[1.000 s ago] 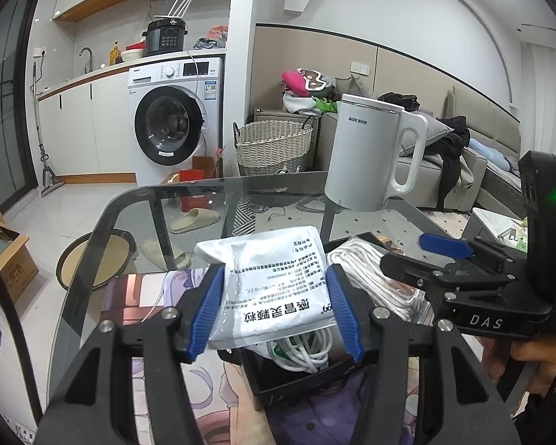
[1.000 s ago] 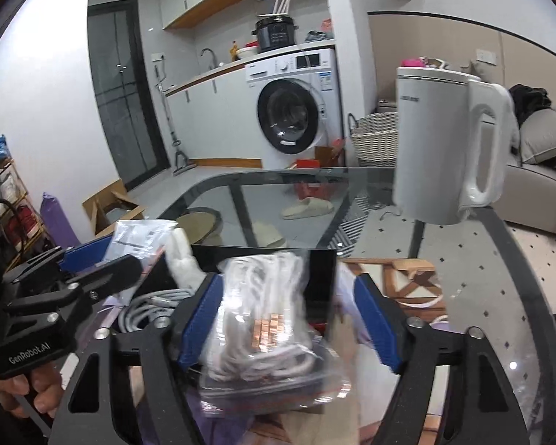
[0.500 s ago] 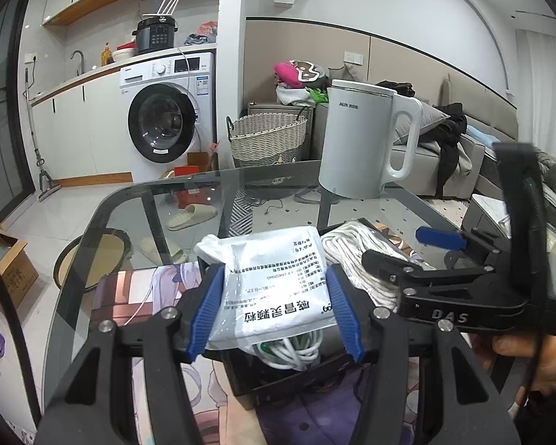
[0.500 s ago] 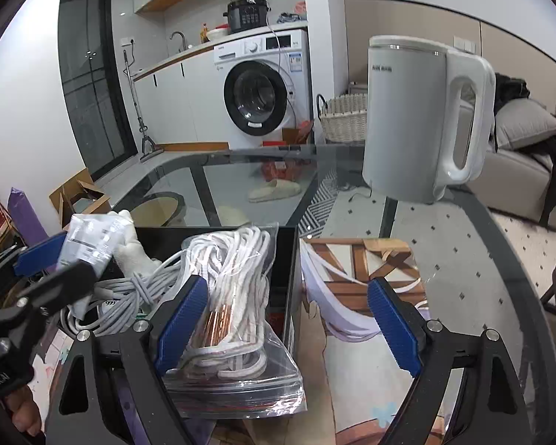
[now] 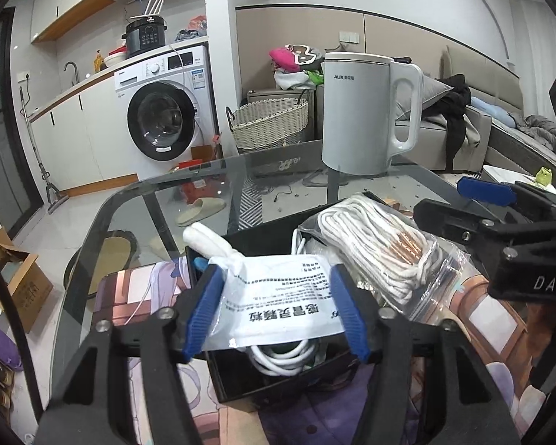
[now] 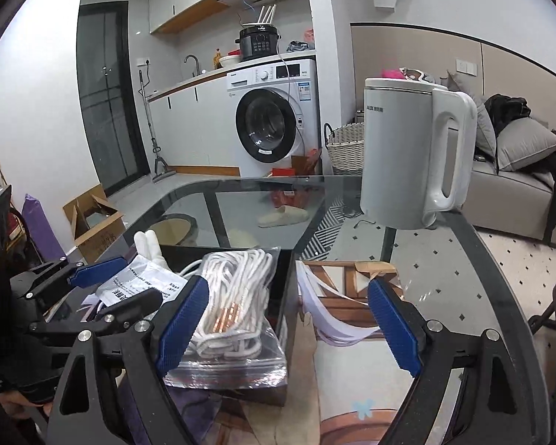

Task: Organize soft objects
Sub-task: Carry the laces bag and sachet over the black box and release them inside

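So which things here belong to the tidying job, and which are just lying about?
Job:
- black box
- white printed packet
- bagged white rope
- white cable

Lying about:
- white kettle
- wicker basket
- slipper
- cardboard box

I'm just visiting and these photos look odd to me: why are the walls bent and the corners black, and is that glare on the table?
Left wrist view: the fisheye lens bows the walls and blackens the corners; the kettle stays sharp. Right wrist view: same curving; the glass table mirrors room light in pale streaks, and the clear bag of white rope shows shiny highlights.
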